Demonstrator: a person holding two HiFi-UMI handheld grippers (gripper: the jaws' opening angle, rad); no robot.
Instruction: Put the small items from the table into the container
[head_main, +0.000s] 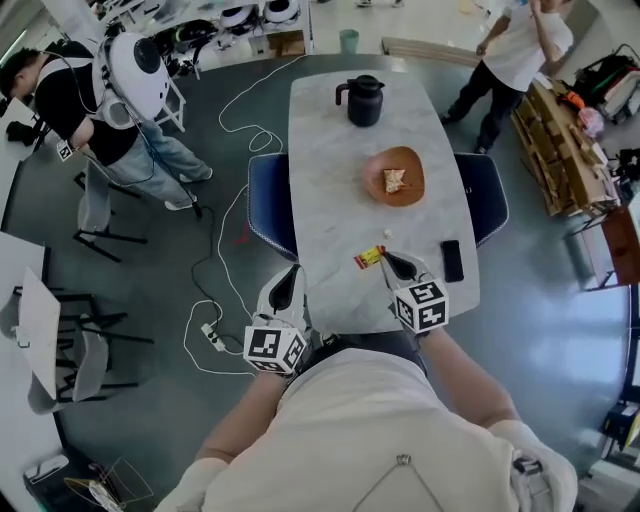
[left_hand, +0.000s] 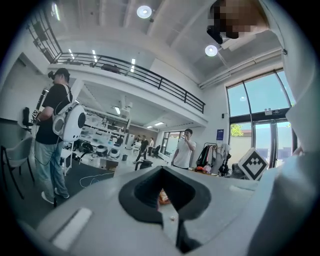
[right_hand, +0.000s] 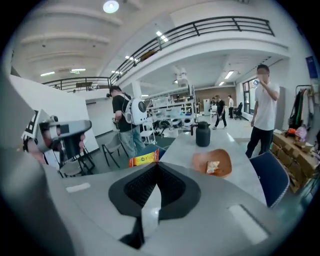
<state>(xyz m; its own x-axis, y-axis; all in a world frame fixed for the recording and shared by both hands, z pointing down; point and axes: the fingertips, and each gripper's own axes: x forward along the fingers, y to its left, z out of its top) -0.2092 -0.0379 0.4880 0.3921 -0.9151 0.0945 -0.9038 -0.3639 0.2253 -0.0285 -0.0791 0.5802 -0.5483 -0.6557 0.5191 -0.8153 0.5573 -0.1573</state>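
Observation:
A long marble table (head_main: 330, 140) carries an orange-brown plate (head_main: 410, 185) with a snack piece (head_main: 394, 181) lying in it. My right gripper (head_main: 385, 262) hangs over the table's near end, shut on a red-and-yellow packet (head_main: 368, 257). In the right gripper view the packet (right_hand: 144, 159) sticks out left of the closed tips (right_hand: 157, 165), with the plate (right_hand: 222, 159) beyond. A tiny white item (head_main: 387, 235) lies on the table just past the packet. My left gripper (head_main: 285, 288) is shut and holds nothing, off the table's near left corner; its jaws (left_hand: 162, 170) point level.
A black kettle (head_main: 362, 100) stands at the far end and a black phone (head_main: 452, 260) lies near the right edge. Blue chairs (head_main: 268, 205) flank both sides. A white cable (head_main: 215, 300) runs over the floor at left. People stand at far left (head_main: 70, 100) and far right (head_main: 515, 60).

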